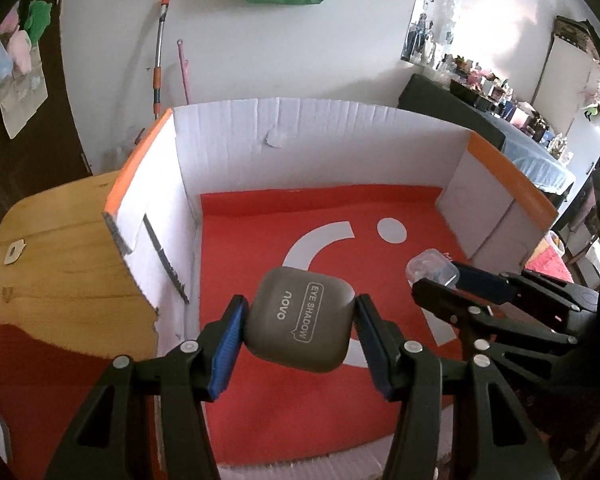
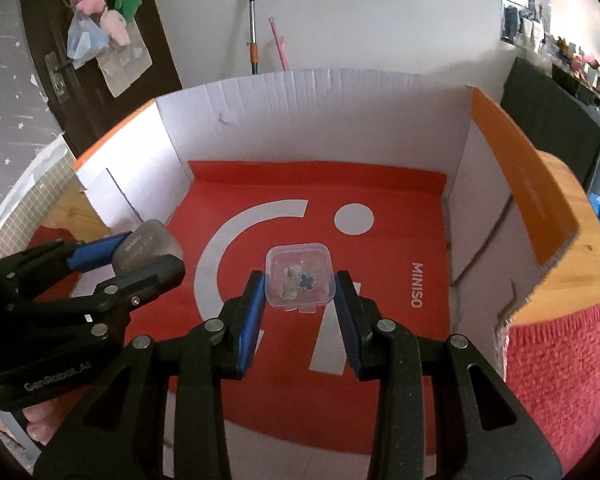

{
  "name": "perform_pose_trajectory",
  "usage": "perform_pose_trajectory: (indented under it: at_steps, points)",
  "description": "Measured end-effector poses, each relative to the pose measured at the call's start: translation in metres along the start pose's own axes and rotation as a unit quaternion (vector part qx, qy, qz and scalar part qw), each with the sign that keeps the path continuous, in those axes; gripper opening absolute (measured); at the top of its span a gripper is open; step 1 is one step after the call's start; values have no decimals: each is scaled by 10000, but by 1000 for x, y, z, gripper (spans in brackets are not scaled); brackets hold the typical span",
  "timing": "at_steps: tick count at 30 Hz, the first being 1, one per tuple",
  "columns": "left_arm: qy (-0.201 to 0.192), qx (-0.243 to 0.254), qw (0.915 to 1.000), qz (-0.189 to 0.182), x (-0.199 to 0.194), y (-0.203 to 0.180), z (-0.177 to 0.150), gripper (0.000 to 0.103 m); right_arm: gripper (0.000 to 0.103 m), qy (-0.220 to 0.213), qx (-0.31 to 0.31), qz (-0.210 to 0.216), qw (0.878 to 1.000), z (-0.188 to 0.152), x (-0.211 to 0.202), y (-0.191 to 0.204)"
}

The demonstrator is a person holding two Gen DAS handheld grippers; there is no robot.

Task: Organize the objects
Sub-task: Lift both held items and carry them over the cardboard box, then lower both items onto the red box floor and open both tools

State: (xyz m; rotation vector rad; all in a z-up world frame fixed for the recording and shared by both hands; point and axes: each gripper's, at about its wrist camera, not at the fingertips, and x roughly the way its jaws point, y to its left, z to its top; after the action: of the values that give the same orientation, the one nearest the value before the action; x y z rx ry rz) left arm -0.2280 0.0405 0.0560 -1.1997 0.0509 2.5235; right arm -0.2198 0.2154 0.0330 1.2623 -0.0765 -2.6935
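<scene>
**Both grippers loaded over the open box**

Black linkage arms fill the foreground of both wrist views. My left gripper (image 1: 300, 322) is clamped on a grey eye shadow case (image 1: 300, 318), blue pads on its two sides, printed lid facing up. My right gripper (image 2: 300, 306) holds a small clear plastic box (image 2: 301, 276) with dark bits inside, pinched at its near end. Both items hang above the red floor of the cardboard box (image 2: 316, 120). White walls stand left, far and right; near side open. Grippers are side by side, near each other.
</scene>
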Motion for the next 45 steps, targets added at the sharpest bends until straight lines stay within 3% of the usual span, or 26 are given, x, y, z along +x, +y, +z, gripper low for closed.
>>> perform_pose_trajectory:
  at_steps: [12, 16, 21, 35, 45]
  points:
    - [436, -61, 9990, -2, 34, 1, 3, 57, 33, 355, -22, 19, 9994, 2, 23, -11]
    - [668, -188, 9975, -119, 39, 4, -3, 57, 33, 516, -113, 198, 9984, 0, 25, -13]
    - [648, -186, 9976, -134, 31, 1, -12, 57, 33, 684, -130, 328, 9970, -7, 19, -15]
    - [666, 108, 9975, 201, 41, -14, -4, 57, 34, 678, -138, -145, 9975, -10, 14, -29]
    - [633, 35, 9979, 126, 40, -10, -4, 57, 34, 641, -75, -84, 9979, -9, 13, -28]
